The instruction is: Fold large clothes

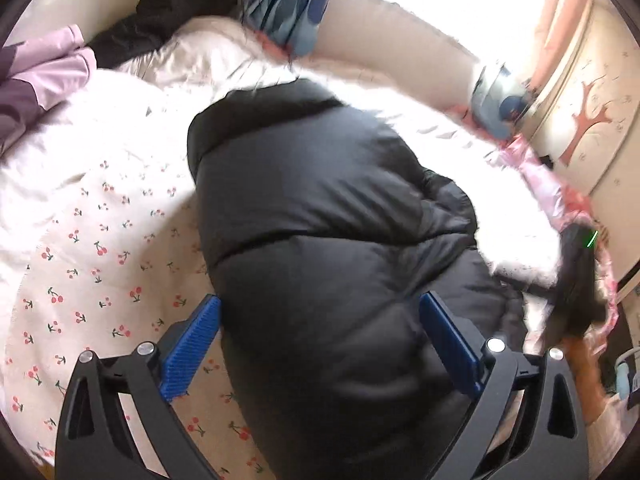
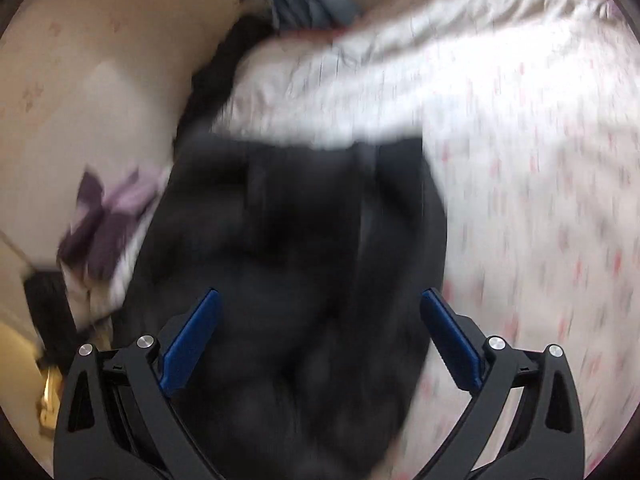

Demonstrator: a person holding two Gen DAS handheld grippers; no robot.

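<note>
A black puffer jacket [image 1: 320, 220] lies folded in a thick bundle on a bed with a white cherry-print sheet [image 1: 100, 240]. My left gripper [image 1: 320, 312] is open, its blue pads [image 1: 192, 344] wide apart on either side of the jacket's near end, holding nothing. My right gripper [image 2: 320, 312] is also open over the same jacket [image 2: 300, 240], seen blurred in the right wrist view. The right gripper shows as a dark blurred shape at the jacket's right side in the left wrist view [image 1: 576, 280].
A purple and pink garment [image 1: 44, 76] and another black garment [image 1: 176, 16] lie at the bed's far left. A white pillow [image 1: 208, 52] sits at the head. A blue patterned cloth [image 1: 292, 4] hangs beyond. A cream wardrobe with a tree decal [image 1: 588, 120] stands at right.
</note>
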